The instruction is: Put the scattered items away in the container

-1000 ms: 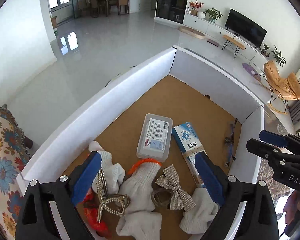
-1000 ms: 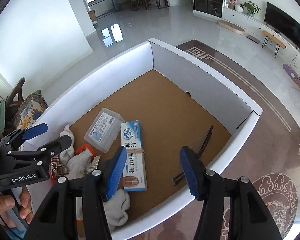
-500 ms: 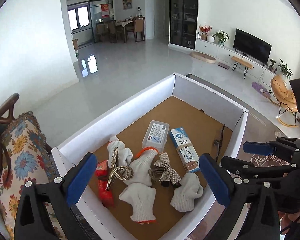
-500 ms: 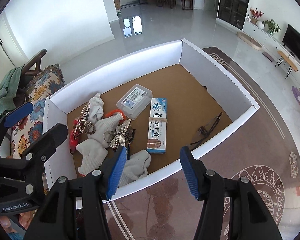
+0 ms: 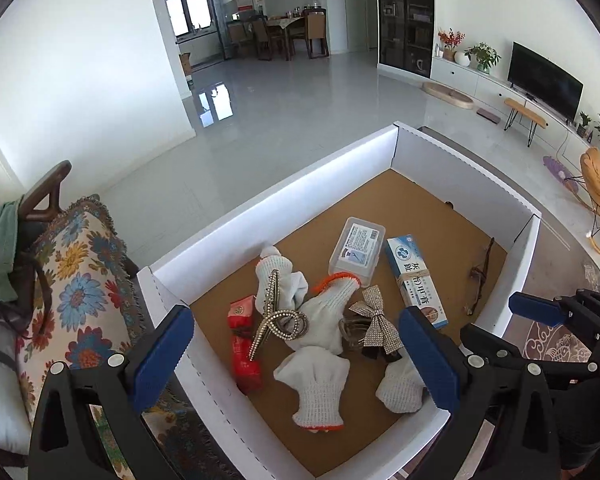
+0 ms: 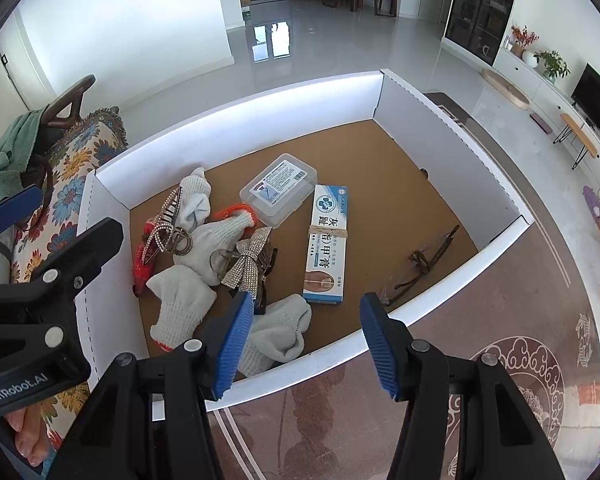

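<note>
The right wrist view alone shows fingertips (image 6: 24,436) at the lower left edge gripping the left tongs' handle, which reads "GenRobot.AI", and a patterned brown floor with a white cloud medallion at the lower right. The left wrist view alone shows a television (image 5: 544,80) at the upper right.

Both views look down into a white-walled box (image 5: 300,196) with a brown cardboard floor. In its lower left half lie white knit gloves (image 5: 320,384) with orange cuffs, a rhinestone bow (image 5: 374,320), a rhinestone hair clip (image 5: 272,320) and red packets (image 5: 242,336). A clear plastic case (image 5: 356,246) with a barcode label sits near the centre. Beside it a blue-and-white carton (image 5: 414,280), printed with a round cross emblem and large Chinese characters, runs from upper left to lower right. Glasses (image 5: 480,276) lie folded near the right wall.

The left tongs (image 5: 296,356) are spread wide and released, grasping nothing. The right tongs (image 6: 306,344) also stand apart, empty, over the box's near wall.
</note>
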{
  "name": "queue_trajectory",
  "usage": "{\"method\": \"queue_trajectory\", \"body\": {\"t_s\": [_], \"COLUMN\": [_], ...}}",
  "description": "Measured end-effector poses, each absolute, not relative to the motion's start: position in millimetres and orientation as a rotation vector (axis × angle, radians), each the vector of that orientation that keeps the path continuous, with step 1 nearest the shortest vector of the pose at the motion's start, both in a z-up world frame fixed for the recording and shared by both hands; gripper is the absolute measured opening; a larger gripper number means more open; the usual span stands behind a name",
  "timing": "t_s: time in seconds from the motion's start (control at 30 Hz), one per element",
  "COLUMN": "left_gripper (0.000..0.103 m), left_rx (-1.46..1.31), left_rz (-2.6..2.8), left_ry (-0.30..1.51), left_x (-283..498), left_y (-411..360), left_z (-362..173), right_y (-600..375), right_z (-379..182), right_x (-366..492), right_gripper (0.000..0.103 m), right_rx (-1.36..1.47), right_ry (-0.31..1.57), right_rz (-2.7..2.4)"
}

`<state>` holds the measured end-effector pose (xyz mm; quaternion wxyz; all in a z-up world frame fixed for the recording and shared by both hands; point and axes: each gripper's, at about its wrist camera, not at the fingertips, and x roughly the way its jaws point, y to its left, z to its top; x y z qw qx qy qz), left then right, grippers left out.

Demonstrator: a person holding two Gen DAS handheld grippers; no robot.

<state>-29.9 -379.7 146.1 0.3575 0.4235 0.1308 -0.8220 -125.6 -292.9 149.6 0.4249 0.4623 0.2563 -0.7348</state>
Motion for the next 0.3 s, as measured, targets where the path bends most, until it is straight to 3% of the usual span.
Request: {"method": "queue_trajectory", "body": {"t_s": [0.3], "left_gripper": [0.103], "left_rx": [0.902], "left_rz": [-2.201], "left_ry": [0.429], "left_x": [-10.4], "left_y": [-385.4], "left_z": [157.9], "right_y": [-298.3], "right_z": [143.5], "right_x": [-129.3], "right_gripper": [0.056], "right_rx": [1.152], "right_ry": [0.648], "right_rz": [-1.850]}}
